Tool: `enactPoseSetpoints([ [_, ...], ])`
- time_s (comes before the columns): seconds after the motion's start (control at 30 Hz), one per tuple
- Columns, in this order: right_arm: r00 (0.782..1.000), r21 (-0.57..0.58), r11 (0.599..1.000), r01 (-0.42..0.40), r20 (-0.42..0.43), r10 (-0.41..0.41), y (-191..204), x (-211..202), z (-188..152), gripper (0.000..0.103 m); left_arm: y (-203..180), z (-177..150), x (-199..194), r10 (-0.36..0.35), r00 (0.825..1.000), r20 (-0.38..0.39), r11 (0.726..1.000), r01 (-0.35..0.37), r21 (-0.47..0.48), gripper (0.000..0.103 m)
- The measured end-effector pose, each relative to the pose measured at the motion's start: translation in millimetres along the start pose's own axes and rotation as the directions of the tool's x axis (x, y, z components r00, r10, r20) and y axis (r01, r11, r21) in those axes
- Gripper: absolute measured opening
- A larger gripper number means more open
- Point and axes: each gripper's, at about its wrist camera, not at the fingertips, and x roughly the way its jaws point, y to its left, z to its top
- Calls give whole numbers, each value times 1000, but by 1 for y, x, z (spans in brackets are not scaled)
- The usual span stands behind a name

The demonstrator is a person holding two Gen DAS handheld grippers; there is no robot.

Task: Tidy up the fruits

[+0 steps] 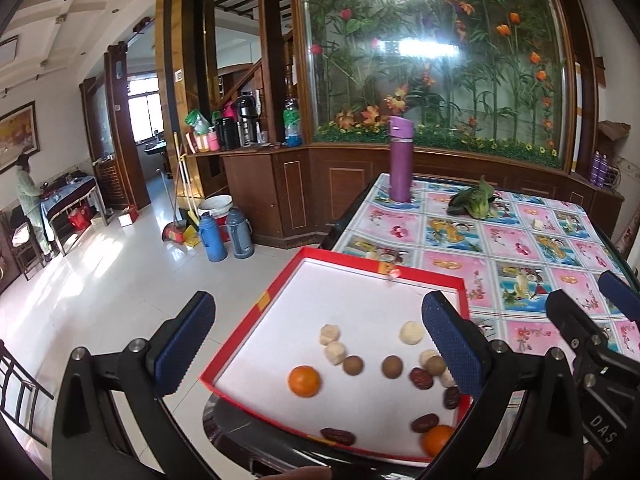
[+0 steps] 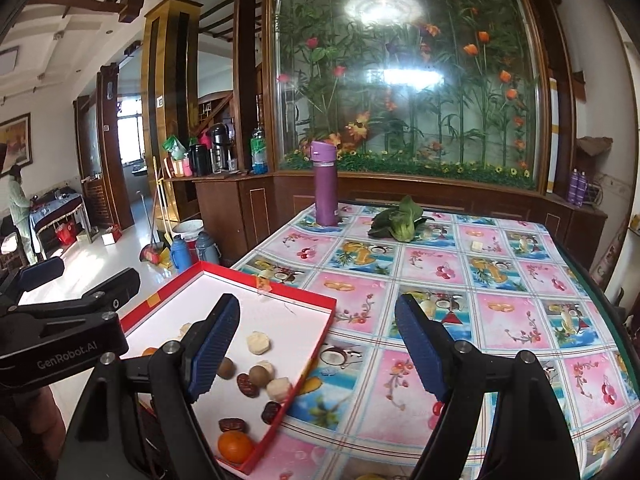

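A red-rimmed white tray point(image 1: 362, 258) lies at the table's near left corner and holds loose fruit. In it I see two oranges point(image 1: 304, 381), brown round longans point(image 1: 353, 365), dark red dates point(image 1: 421, 378) and pale peeled pieces point(image 1: 411, 332). My left gripper point(image 1: 318, 348) hovers open above the tray with nothing between its fingers. My right gripper point(image 2: 320, 350) is open and empty too, held over the tray's right rim point(image 2: 316, 354) and the tablecloth. An orange point(image 2: 235, 446) sits in the tray's near corner in the right wrist view. Each gripper shows at the edge of the other's view.
The table carries a patterned pink and blue cloth point(image 2: 480, 300). A purple bottle point(image 2: 325, 184) stands at the far left, leafy greens point(image 2: 398, 222) lie beside it. Flasks point(image 1: 212, 238), a bucket and a broom stand on the floor to the left. A person point(image 1: 30, 204) stands far left.
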Motion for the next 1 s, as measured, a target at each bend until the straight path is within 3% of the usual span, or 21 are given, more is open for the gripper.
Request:
enactPoseSetpoints([
  [0.37,1000,-40,999,-1,10,1,26,1,0,80,27,-11,3,4,1000,-9,1000,-4,-27,103],
  [0.63,1000,-78,997,-3,25,5,32,3,-4,80,25,-14,10,-3,1000,-31,1000,3,-29,103],
  [1.0,998,-67,996,-54,23,55,36,12,-14,80,29,-17,16,48,997,-62,998,-50,-41,103],
])
